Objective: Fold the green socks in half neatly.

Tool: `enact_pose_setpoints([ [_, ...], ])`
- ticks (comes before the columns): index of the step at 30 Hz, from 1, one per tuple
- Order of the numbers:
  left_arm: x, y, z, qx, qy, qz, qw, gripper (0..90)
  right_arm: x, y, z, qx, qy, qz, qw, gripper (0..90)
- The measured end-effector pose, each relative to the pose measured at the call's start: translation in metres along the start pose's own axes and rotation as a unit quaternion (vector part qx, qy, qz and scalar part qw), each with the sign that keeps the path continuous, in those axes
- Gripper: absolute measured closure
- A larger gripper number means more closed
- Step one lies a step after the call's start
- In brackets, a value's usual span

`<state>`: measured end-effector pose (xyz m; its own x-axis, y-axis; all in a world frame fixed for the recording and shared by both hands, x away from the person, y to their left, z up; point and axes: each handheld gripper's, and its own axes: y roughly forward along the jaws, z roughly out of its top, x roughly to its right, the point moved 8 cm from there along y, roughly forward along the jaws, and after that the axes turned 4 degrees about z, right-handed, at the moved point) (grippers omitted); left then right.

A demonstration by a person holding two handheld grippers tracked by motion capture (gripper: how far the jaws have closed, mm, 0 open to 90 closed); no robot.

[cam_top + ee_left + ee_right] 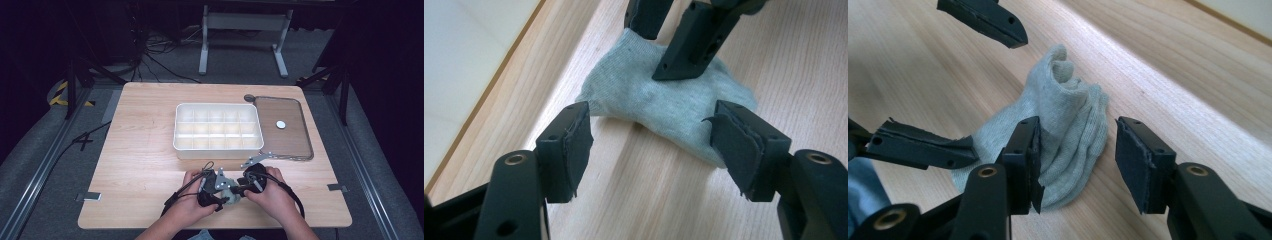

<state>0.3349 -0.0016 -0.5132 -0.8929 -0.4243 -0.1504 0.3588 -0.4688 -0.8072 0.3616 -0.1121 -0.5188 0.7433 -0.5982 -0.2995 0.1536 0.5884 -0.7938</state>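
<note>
A small grey-green sock (231,196) lies folded on the wooden table (140,165) near its front edge, between a person's two hands. In the left gripper view my left gripper (651,145) stands open. Its jaws flank the near edge of the sock (664,100) without pressing on it. My right gripper (1078,160) is open too. One of its pads is over the layered edge of the sock (1068,115) and the other is over bare wood. The two grippers face each other closely across the sock (227,197) (241,190).
A white box (218,150) divided into several compartments stands mid-table behind the hands. Its clear lid (295,145) lies flat to the right with a small white disc (281,124) on it. Bare wood lies to the left of the box and the hands.
</note>
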Motion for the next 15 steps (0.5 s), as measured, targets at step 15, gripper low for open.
enact_pose_setpoints([
  [15,-0.017,-0.019,-0.022,-0.002,-0.030,0.028,0.9991,35.0,0.006,0.005,0.002,-0.021,0.026,0.073,0.9968,59.9],
])
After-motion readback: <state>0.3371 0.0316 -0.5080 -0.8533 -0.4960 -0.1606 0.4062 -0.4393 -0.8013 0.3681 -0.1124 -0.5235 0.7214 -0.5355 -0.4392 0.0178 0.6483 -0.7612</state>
